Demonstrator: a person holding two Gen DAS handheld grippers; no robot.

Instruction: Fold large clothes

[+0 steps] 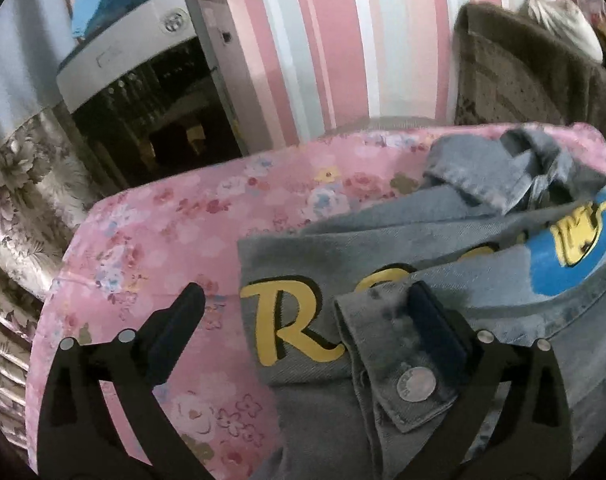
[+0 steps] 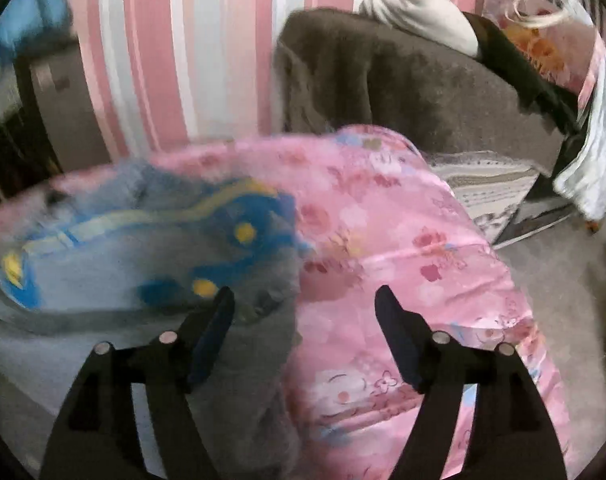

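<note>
Left gripper (image 1: 307, 312) with fingers spread wide, holding nothing; its left finger (image 1: 183, 312) over the pink floral cover (image 1: 151, 240), its right finger (image 1: 435, 320) beside a buttoned cuff (image 1: 399, 364) lying on the denim jacket (image 1: 483, 312); jacket spread on the cover, yellow lettering (image 1: 291, 332) and blue print facing up; right gripper (image 2: 305, 308) likewise spread and holding nothing, left finger (image 2: 215, 320) over the jacket's blurred edge (image 2: 151, 280), right finger over the cover (image 2: 423, 280); brown sofa (image 2: 403, 80) behind.
</note>
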